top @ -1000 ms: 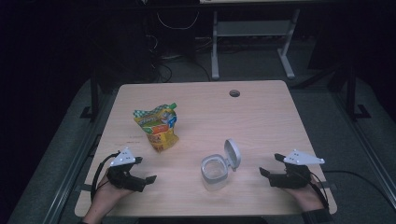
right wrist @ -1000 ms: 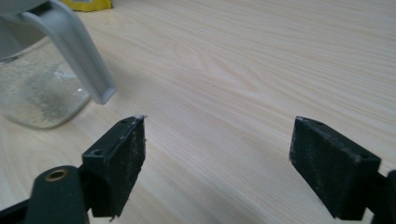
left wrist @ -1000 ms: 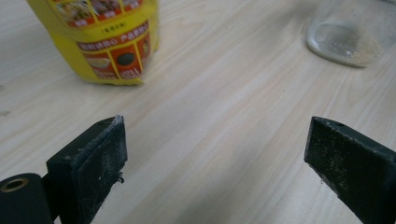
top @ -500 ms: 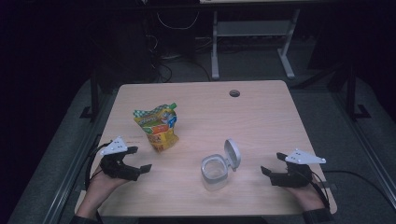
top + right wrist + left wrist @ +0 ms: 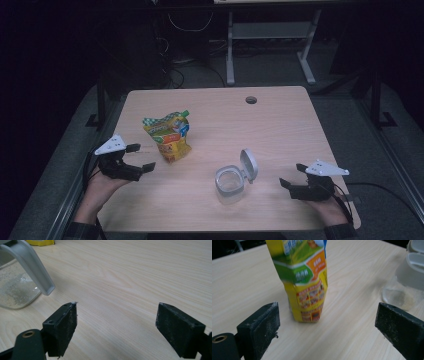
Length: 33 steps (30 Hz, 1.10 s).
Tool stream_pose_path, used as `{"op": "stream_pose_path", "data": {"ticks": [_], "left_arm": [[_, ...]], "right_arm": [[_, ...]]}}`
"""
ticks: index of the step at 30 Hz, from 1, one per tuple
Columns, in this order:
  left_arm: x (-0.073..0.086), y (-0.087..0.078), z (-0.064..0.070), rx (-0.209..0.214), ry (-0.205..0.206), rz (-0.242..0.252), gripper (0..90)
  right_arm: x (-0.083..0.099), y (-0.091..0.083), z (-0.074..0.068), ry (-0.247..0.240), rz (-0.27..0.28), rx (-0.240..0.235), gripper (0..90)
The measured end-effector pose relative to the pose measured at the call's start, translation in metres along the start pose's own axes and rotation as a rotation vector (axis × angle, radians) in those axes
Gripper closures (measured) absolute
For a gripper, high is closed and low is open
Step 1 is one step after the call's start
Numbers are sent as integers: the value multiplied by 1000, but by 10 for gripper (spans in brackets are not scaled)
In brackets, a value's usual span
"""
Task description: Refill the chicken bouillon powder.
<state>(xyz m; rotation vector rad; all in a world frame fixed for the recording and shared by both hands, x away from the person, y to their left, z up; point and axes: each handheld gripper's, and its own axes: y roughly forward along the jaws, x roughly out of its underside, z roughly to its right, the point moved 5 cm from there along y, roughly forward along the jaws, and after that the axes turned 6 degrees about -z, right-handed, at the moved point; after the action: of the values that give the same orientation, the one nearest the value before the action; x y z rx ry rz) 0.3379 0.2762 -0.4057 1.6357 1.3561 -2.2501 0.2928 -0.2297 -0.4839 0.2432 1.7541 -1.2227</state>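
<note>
on the wooden tabletop a yellow snack pouch stands upright and untouched just ahead of the left gripper, fingers spread wide, while the right gripper, also released, waits beside the open-lidded clear jar; grasping and pouring likely remain.

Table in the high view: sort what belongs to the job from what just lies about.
In the job:
- snack pouch, standing upright, left tool open and aimed at it
- clear jar, lid flipped open
- right tool, open

Just there:
- cable hole in the table
</note>
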Motion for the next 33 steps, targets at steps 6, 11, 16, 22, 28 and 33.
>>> {"op": "stream_pose_path", "data": {"ticks": [6,11,16,22,28,33], "left_arm": [[-9,-4,-10,-5,3,24,52],[-20,-3,-18,1,18,36,52],[-33,2,-24,15,29,50,52],[-45,8,-31,34,45,66,69],[-50,17,-39,51,52,79,98],[-52,27,-43,74,61,94,138]], "right_arm": [[0,0,-1,-3,-3,-2,171],[0,1,-1,-3,-2,-2,172],[0,1,-1,-2,-4,-3,172],[0,1,-1,0,-5,-5,173],[-1,1,-1,-3,-4,-6,174],[-1,1,-2,-2,-3,-7,174]]}}
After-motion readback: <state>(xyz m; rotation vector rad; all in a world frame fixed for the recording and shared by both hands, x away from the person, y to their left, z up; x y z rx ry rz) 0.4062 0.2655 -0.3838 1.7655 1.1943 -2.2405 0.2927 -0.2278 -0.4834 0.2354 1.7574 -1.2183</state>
